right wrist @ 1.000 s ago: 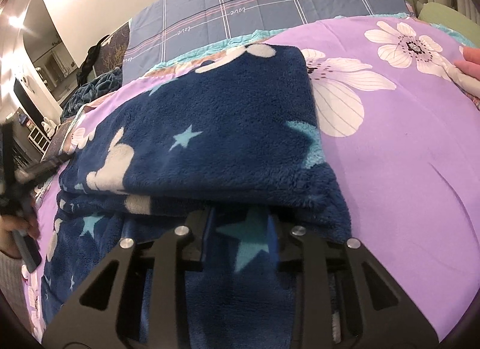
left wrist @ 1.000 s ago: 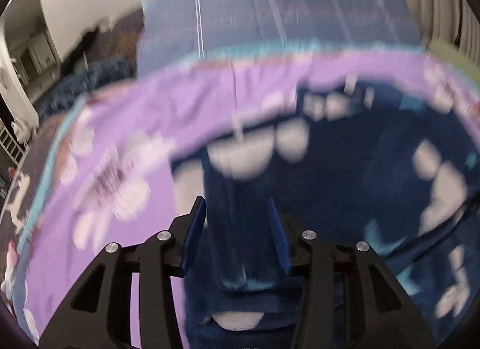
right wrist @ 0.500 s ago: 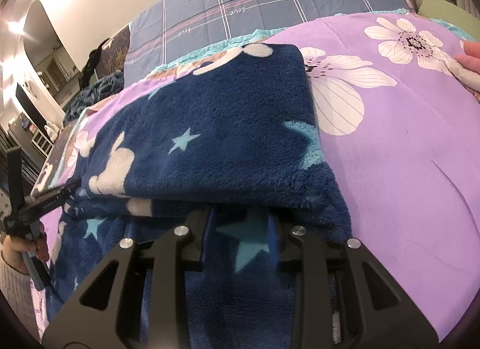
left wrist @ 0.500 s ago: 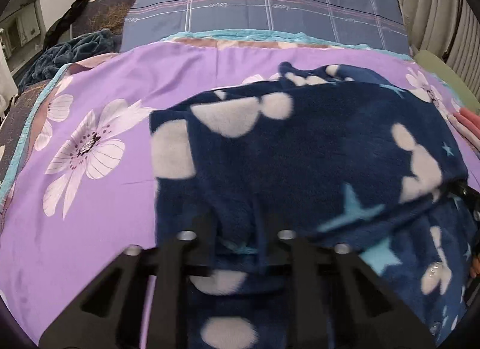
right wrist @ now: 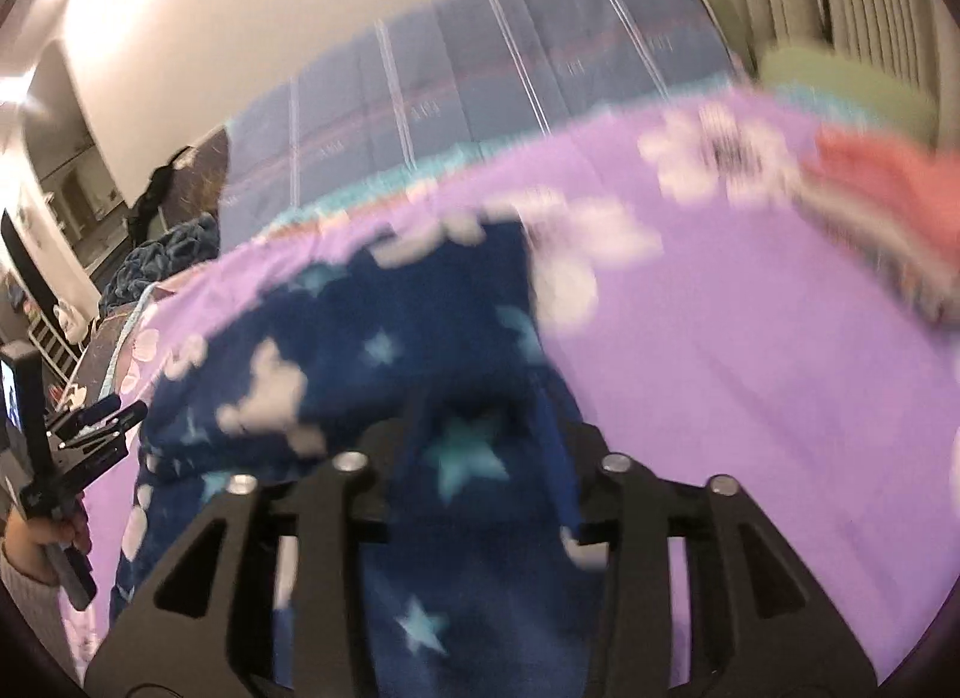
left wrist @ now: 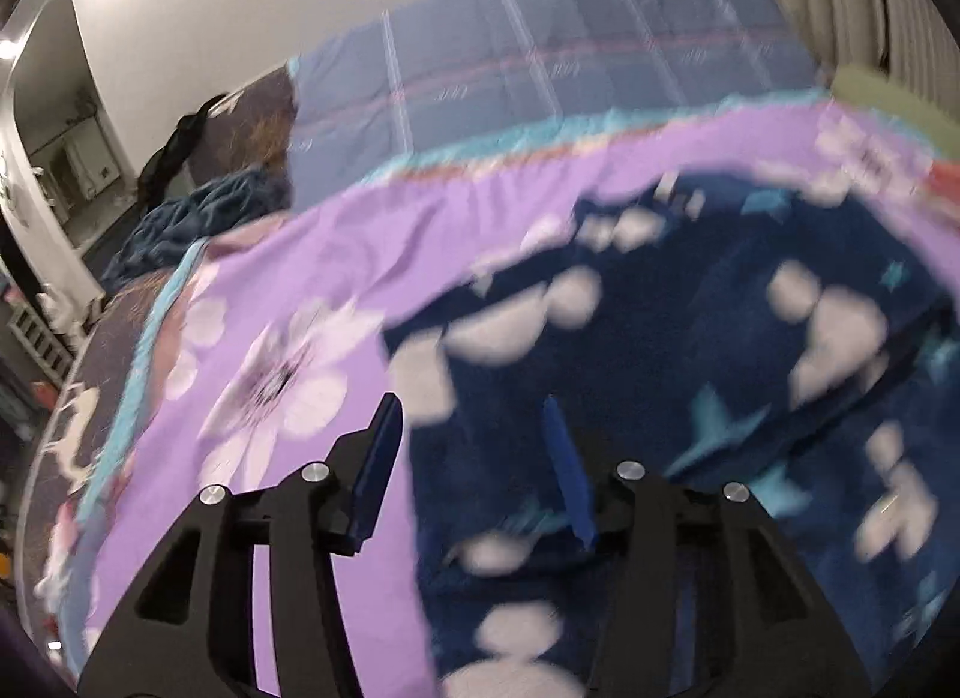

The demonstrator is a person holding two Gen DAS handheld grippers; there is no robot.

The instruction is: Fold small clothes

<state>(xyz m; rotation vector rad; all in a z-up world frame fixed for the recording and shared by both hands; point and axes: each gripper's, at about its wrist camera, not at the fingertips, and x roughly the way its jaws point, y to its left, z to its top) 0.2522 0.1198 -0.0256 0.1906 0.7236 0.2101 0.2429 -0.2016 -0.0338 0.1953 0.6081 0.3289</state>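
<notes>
A navy fleece garment (left wrist: pixel 690 350) with white shapes and teal stars lies folded on the purple flowered bedsheet (left wrist: pixel 336 254). It also shows in the right wrist view (right wrist: pixel 384 350). My left gripper (left wrist: pixel 474 458) is open above the garment's left edge, holding nothing. My right gripper (right wrist: pixel 480 452) is open over the garment's near right part, with nothing between its fingers. The left gripper (right wrist: pixel 90 428) also shows at the far left of the right wrist view, held in a hand. Both views are blurred by motion.
A blue checked quilt (left wrist: pixel 540 80) lies at the head of the bed. A dark blue blanket (left wrist: pixel 198 218) is bunched at the left. Pink folded clothes (right wrist: pixel 888 206) and a green cushion (right wrist: pixel 840 86) lie at the right. Curtains hang behind.
Both grippers have opened and let go of the garment. Both have lifted up and back, so the views tilt toward the wall.
</notes>
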